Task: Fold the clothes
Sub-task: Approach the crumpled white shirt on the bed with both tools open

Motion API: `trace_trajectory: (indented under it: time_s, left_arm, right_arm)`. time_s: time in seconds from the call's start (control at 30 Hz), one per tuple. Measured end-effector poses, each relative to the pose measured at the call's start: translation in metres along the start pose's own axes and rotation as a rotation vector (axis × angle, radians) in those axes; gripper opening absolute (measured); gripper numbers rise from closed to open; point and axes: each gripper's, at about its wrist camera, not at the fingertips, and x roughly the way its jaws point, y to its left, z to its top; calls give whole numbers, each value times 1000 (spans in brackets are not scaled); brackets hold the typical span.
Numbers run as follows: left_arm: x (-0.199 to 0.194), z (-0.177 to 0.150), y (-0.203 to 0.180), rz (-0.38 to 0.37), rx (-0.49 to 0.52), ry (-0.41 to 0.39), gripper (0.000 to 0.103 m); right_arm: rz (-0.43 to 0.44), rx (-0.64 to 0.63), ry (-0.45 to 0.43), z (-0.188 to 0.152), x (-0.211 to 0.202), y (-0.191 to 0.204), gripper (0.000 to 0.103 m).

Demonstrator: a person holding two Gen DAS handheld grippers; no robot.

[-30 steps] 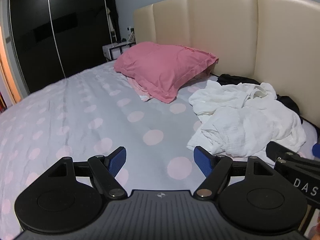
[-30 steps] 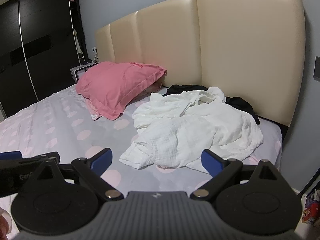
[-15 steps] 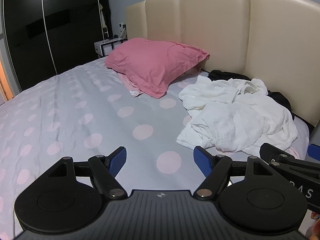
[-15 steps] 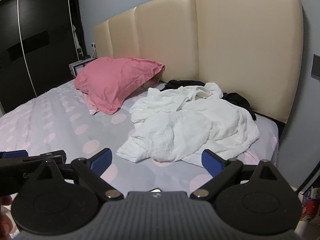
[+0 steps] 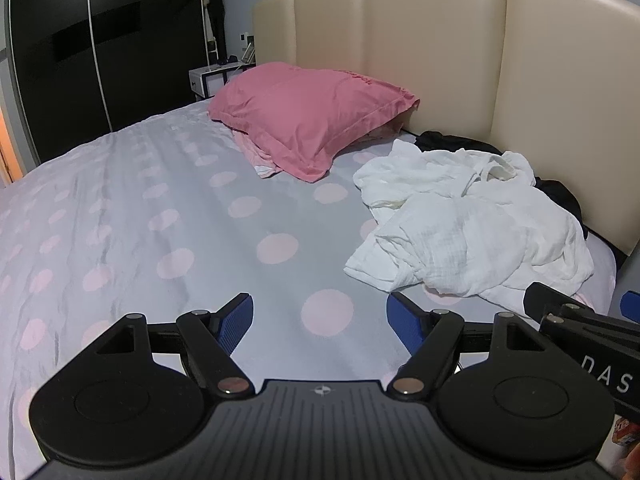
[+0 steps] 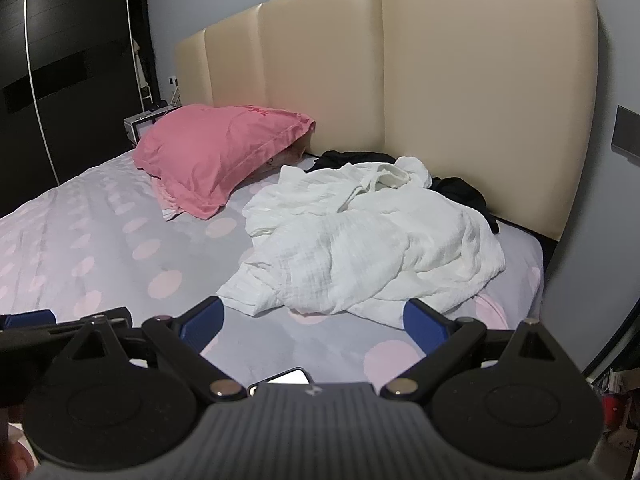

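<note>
Two tools, left [image 5: 320, 314] and right [image 6: 312, 320], spread wide, empty, above dotted grey bed [image 5: 160, 220]; crumpled white muslin garment [image 6: 360, 240] ahead, apart. Right view alone shows phone [image 6: 286, 379].

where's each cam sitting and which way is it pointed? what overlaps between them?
Left wrist: on the left gripper, over the spotted bed, facing the headboard; own jaws open, right gripper at the right edge.
Right wrist: on the right gripper, nearer the white garment; own jaws open, left gripper at the left edge, phone below.
Shared: white garment, pink pillow, black clothing, headboard.
</note>
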Motion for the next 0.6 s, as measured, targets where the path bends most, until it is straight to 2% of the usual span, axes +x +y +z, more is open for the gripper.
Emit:
trace_trajectory:
  time_s: [0.6]
  left_arm:
    - [5,-1,-5,13,-16,22,71]
  right_arm:
    - [-2,9,13,1,2,-3,97]
